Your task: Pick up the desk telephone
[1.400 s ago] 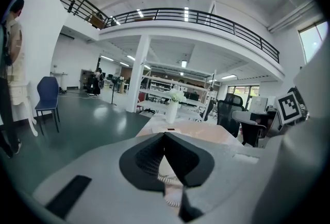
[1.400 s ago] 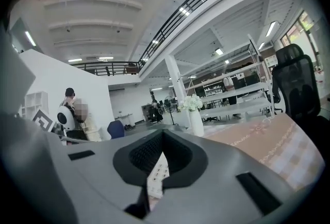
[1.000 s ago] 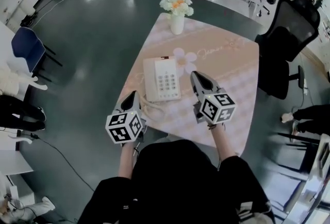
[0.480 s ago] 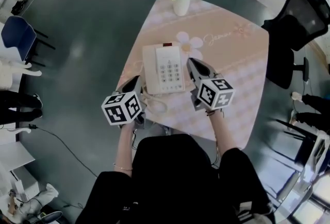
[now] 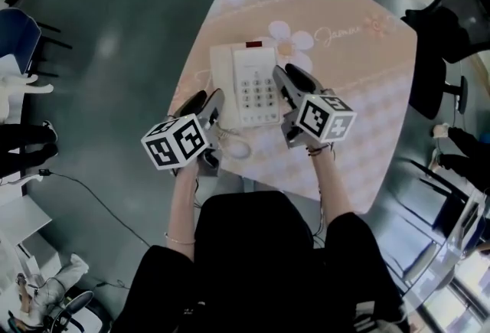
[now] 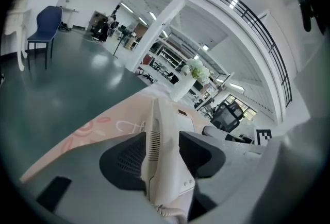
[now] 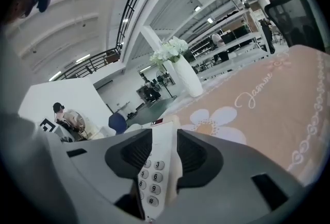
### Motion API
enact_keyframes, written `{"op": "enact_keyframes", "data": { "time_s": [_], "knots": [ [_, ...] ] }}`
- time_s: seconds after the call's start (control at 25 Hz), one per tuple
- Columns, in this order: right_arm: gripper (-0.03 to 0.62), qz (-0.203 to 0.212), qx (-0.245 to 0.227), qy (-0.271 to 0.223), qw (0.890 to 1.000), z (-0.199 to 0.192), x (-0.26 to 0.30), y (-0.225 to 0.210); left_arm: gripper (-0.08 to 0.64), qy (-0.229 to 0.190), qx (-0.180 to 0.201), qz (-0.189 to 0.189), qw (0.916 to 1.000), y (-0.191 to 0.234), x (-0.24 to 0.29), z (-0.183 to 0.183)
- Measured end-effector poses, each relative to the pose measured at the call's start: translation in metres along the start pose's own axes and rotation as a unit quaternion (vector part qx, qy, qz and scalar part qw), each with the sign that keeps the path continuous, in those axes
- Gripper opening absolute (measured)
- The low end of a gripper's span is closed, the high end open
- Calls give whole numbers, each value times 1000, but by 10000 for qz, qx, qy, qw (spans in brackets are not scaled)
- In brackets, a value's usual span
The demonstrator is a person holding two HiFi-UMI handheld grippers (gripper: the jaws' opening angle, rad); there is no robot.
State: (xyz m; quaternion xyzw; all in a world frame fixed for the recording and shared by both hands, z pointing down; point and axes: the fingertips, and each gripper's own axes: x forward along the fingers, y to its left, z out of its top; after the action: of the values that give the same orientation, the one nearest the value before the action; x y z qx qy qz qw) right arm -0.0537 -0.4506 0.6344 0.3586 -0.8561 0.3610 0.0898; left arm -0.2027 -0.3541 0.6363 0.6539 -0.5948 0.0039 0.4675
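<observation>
The phone (image 5: pixel 246 86) lies flat on the pink cloth (image 5: pixel 360 79), long axis running away from the person. It sits directly between the two grippers, neither one nearer. The left gripper (image 5: pixel 207 99) straddles its left (handset) edge and the right gripper (image 5: pixel 293 79) its right, keypad edge. Both sets of jaws have just been opening and stand partly apart. An edge of the phone fills each gap, with no squeeze evident. The phone is cream plastic, with grey keys and a coiled cord (image 5: pixel 237 148) at its near end.
</observation>
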Motion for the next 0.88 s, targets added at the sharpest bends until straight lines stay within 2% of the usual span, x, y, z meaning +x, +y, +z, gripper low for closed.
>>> {"op": "enact_keyframes", "data": {
  "time_s": [0.2, 0.32, 0.64, 0.88],
  "knots": [
    [187, 3, 502, 160, 9986, -12, 19, -9, 274, 159, -431, -347, 9983, -4, 24, -3],
    [210, -68, 676, 224, 9974, -13, 28, -16, 299, 221, -380, -393, 9983, -3, 35, -6],
    [224, -51, 1109, 581, 9921, -25, 40, -19, 316, 604, -380, -488, 9963, -4, 51, -16],
    [223, 175, 1553, 750, 9849, -30, 45, -18, 316, 807, -465, -577, 9940, -4, 56, -19]
  ]
}}
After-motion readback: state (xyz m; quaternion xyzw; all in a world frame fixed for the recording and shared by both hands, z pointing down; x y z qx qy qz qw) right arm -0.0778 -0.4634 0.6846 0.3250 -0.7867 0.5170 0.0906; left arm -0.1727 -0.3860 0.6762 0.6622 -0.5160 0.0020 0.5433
